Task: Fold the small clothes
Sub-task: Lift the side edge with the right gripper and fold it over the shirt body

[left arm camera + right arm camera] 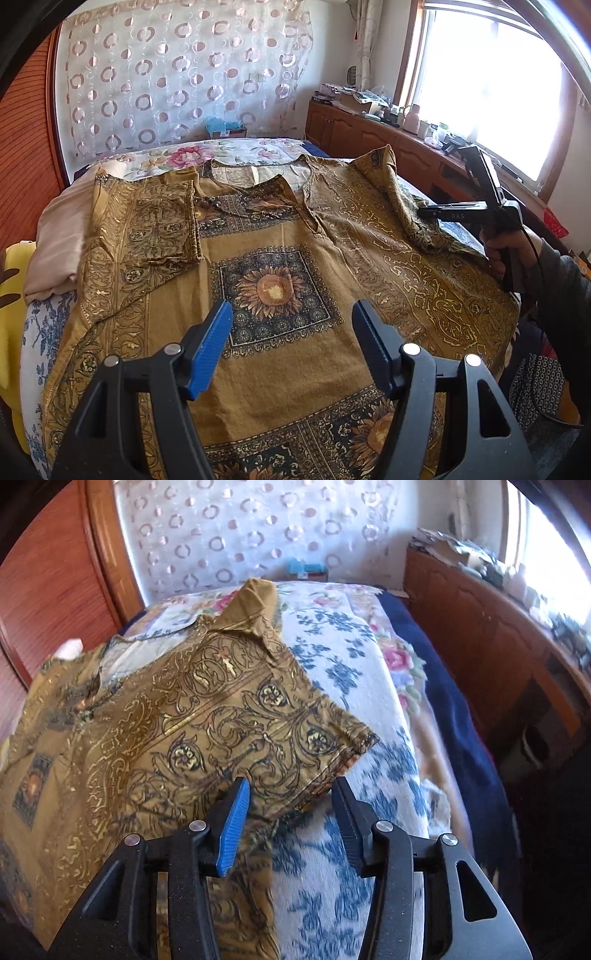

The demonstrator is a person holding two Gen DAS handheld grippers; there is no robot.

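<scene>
A mustard-gold printed top (280,258) with sunflower squares lies spread front-up on the bed. Its left sleeve (155,229) is folded in over the body. My left gripper (291,321) hovers open above the lower middle of the top, with nothing between its blue pads. The right sleeve (240,716) lies out over the blanket, with its far corner standing up in a peak. My right gripper (290,794) is open at that sleeve's hem. The hem's corner lies between the fingers, and the pads do not press it. In the left wrist view the right gripper (424,213) shows side-on, held by a hand (506,254).
The bed carries a blue-floral blanket (332,867) and a pink-flower cover (207,153). A wooden cabinet (373,140) cluttered with small items runs under the window on the right. A folded beige cloth (59,236) and a yellow item (11,295) lie at the left edge.
</scene>
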